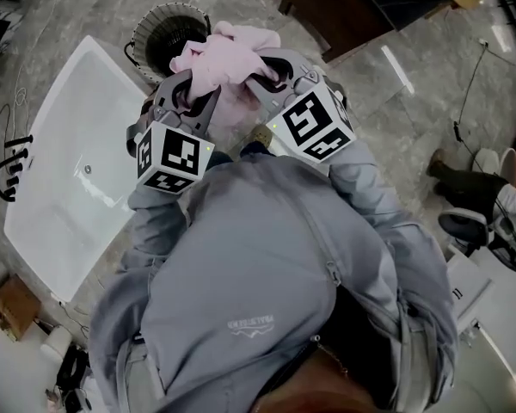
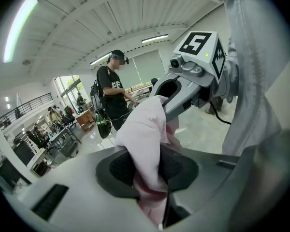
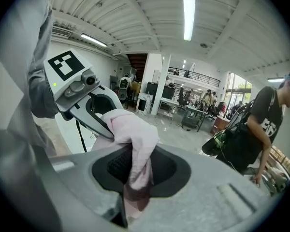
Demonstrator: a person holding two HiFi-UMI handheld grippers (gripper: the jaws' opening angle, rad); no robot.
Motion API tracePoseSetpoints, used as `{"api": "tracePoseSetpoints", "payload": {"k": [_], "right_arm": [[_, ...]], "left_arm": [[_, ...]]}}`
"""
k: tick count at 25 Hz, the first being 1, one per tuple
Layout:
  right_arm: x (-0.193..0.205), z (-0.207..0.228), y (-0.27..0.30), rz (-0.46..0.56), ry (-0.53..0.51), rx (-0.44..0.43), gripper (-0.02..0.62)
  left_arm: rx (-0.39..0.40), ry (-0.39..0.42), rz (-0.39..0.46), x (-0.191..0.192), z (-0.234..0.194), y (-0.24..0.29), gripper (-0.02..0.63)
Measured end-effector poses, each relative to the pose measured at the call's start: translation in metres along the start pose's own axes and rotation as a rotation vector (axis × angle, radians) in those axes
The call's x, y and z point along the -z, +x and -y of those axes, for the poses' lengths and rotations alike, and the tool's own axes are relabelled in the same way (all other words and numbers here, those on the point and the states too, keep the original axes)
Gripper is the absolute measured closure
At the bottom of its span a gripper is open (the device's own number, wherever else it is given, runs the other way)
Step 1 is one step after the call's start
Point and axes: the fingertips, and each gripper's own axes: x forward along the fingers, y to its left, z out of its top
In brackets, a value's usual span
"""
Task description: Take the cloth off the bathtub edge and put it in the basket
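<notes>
Open workshop hall, ribbed ceiling (image 3: 135, 13), strip lights (image 3: 189, 18), desks (image 3: 193, 116), bathtub (image 1: 60, 170) on marble floor (image 1: 396, 101)

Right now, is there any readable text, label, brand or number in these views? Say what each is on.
Nothing can be read for certain.
Jacket logo, on the wearer's grey jacket: small print under a wavy mark, too blurred to read.
Black T-shirt, on the bystander: white print, blurred and partly cut off, unreadable.
Marker cubes: black-and-white square patterns only, no words.
</notes>
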Motion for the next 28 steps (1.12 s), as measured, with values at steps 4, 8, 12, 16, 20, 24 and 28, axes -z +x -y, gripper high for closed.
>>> {"api": "tracePoseSetpoints", "payload": {"k": [4, 8, 12, 16, 20, 24, 28], "right_arm": [[-0.001, 0.014, 0.003, 0.026, -0.001, -0.033, 0.52], [-0.006, 0.018, 0.019, 0.039, -0.001, -0.064, 0.52], [-0.012, 0.022, 0.034, 0.045, -0.004, -0.099, 0.52], [-0.019, 0.028, 0.061, 0.037, -0.028, -0.128, 0.52], [-0.029, 0.036, 0.099, 0.025, -0.044, -0.167, 0.521], [-0.05, 0.047, 0.139, 0.022, -0.058, -0.196, 0.52], [-0.065, 0.057, 0.179, 0.016, -0.072, -0.224, 0.52]], "left_arm": [[-0.032, -0.012, -0.023, -0.007, -0.007, 0.008, 0.505], [-0.048, -0.036, -0.041, 0.001, -0.018, 0.008, 0.505], [-0.07, -0.066, -0.054, 0.009, -0.031, 0.011, 0.505], [-0.095, -0.114, -0.059, 0.023, -0.052, 0.017, 0.505], [-0.111, -0.147, -0.077, 0.044, -0.083, 0.025, 0.505], [-0.136, -0.161, -0.087, 0.062, -0.124, 0.027, 0.505], [-0.155, -0.178, -0.096, 0.082, -0.16, 0.033, 0.505]]}}
